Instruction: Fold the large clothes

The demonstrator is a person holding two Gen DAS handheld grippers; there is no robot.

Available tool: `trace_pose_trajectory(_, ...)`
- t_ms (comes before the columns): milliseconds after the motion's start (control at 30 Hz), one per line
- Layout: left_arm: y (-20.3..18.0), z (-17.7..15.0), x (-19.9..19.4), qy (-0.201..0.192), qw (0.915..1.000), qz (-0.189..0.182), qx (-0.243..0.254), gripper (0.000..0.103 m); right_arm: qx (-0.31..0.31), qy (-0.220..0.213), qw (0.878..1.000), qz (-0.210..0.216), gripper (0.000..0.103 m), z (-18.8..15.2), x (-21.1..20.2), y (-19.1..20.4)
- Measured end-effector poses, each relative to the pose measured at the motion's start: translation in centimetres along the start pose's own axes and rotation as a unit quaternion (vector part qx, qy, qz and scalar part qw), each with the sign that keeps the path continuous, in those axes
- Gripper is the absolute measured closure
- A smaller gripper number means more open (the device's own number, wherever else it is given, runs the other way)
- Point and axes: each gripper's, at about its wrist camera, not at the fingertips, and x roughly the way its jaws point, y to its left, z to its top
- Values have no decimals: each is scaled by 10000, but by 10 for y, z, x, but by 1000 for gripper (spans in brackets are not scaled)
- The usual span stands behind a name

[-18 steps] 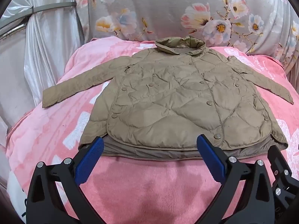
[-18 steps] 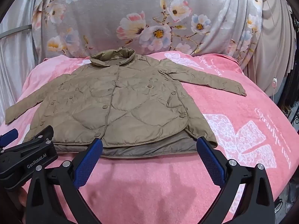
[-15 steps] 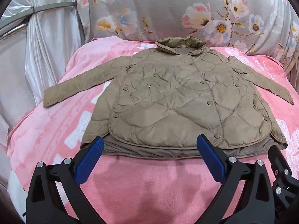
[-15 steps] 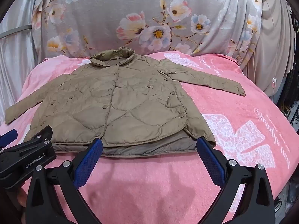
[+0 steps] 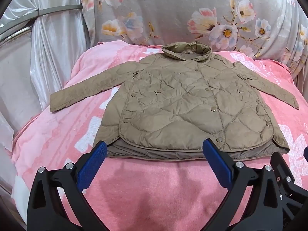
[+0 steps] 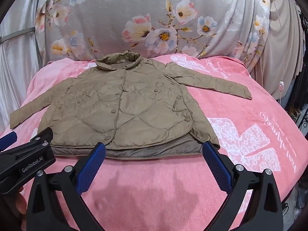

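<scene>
A tan quilted jacket (image 5: 182, 104) lies flat, front up and buttoned, on a pink blanket (image 5: 146, 188). Its collar points away from me and both sleeves are spread out to the sides. It also shows in the right wrist view (image 6: 123, 105). My left gripper (image 5: 155, 161) is open and empty, held just short of the jacket's hem near its left half. My right gripper (image 6: 154, 161) is open and empty, held just short of the hem near its right half. Each gripper shows at the edge of the other's view.
The pink blanket (image 6: 240, 134) with white flower prints covers a bed-like surface. A grey floral cloth (image 5: 182, 13) hangs behind it. A silver curtain (image 5: 48, 44) hangs at the left, beige curtains (image 6: 279, 38) at the right. The blanket drops off at both sides.
Both views have shifted slightly: the jacket sits a little higher and farther right in the left wrist view. Both grippers stay open. The jacket has not moved.
</scene>
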Motion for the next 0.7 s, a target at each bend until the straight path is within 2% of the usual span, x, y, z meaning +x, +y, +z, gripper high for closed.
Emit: trace_pose_trajectory(700,4,-2,-3,19,10000,-16,-38,6,-120,30,9999,-12,5,-1,-5,5)
